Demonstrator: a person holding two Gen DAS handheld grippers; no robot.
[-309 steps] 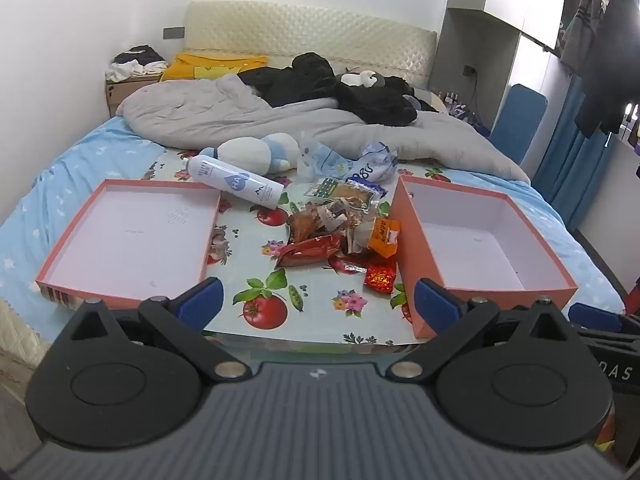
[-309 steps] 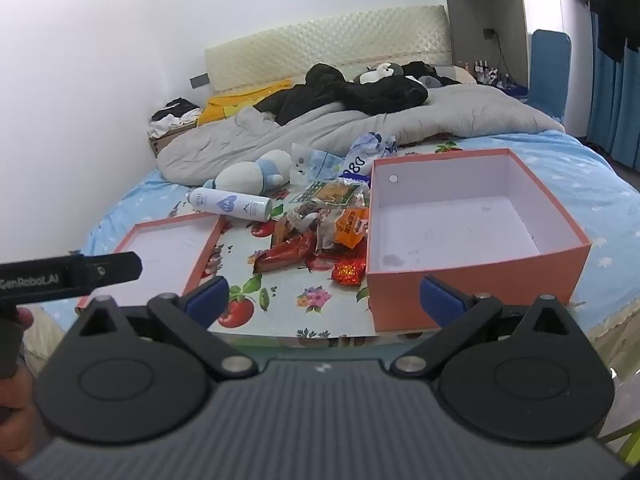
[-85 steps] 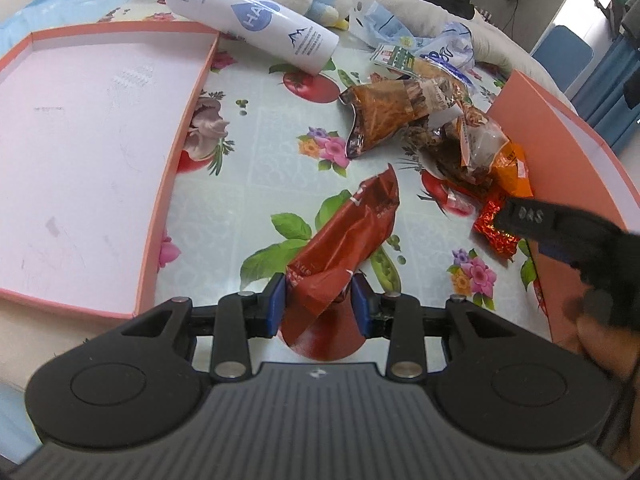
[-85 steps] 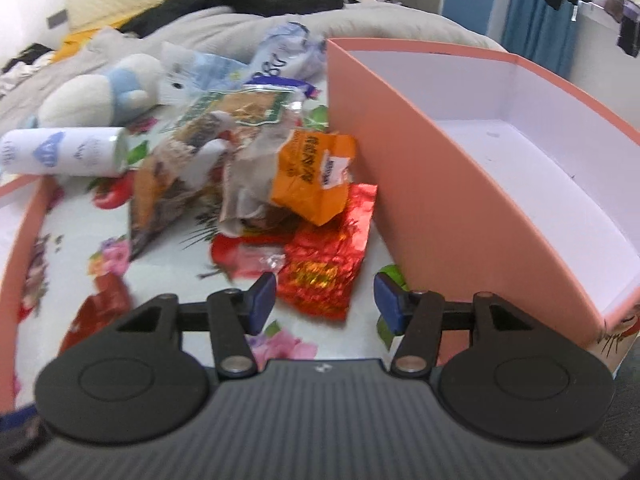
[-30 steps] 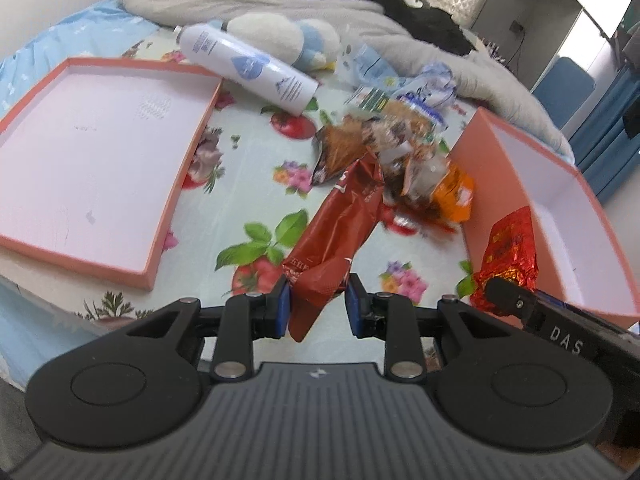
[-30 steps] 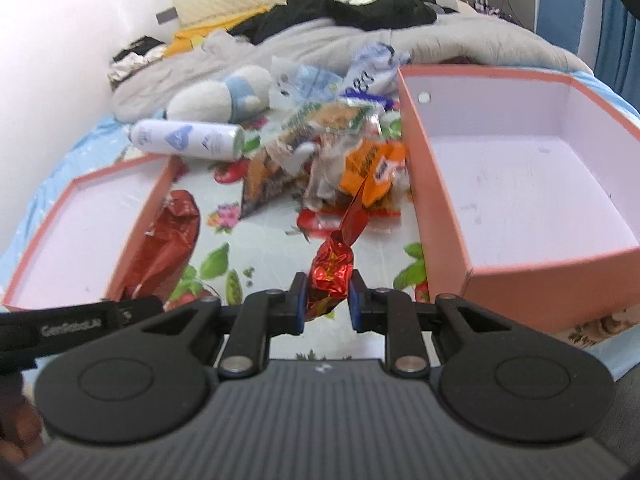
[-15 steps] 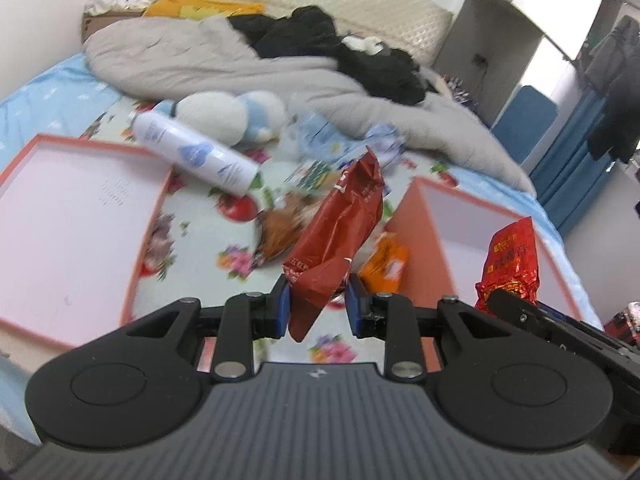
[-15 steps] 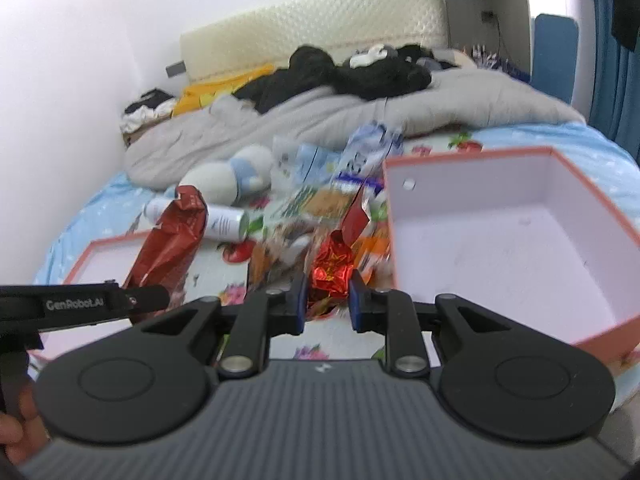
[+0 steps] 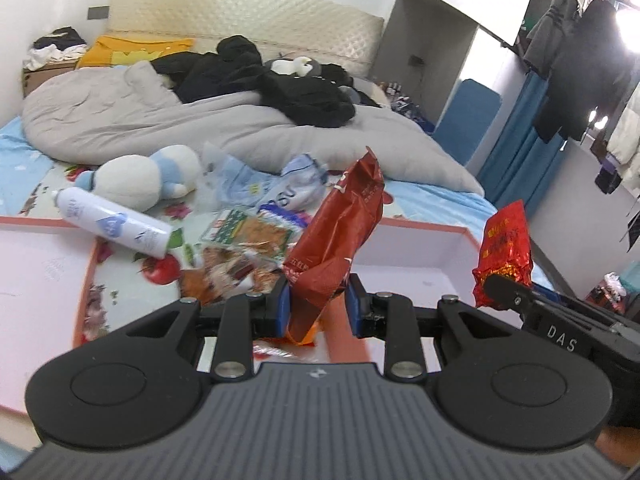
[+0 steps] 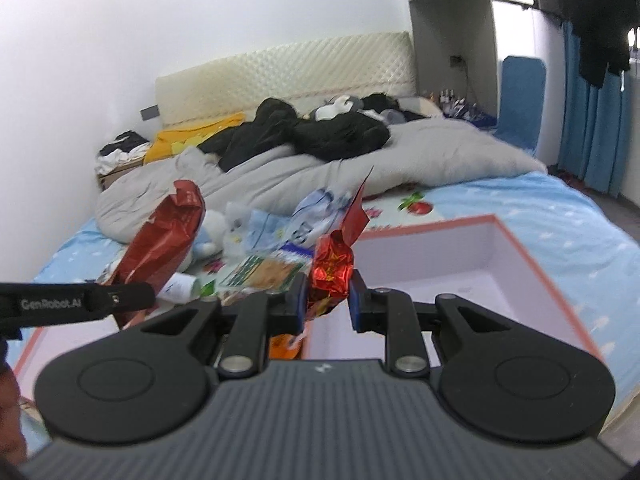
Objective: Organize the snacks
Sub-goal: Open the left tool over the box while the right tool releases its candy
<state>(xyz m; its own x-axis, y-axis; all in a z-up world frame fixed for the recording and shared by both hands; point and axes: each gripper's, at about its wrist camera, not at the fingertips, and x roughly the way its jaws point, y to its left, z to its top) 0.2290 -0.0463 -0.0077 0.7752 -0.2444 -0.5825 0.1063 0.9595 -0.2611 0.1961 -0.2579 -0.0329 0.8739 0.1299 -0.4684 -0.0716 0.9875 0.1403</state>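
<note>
While lifted, snacks pinched between claws

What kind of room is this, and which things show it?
Most likely a bedroom in a home. A bed with a padded headboard and a crumpled grey duvet fills the view, clothes hang on a rail at the right, and a plush toy lies on the bed beside the snacks.

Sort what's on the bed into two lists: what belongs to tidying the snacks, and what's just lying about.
Job:
- dark red snack bag in left claw
- shiny red packet in right claw
- loose snack pile
- deep orange box
- shallow orange lid

Lying about:
- white bottle
- plush toy
- grey duvet
- black clothes
</note>
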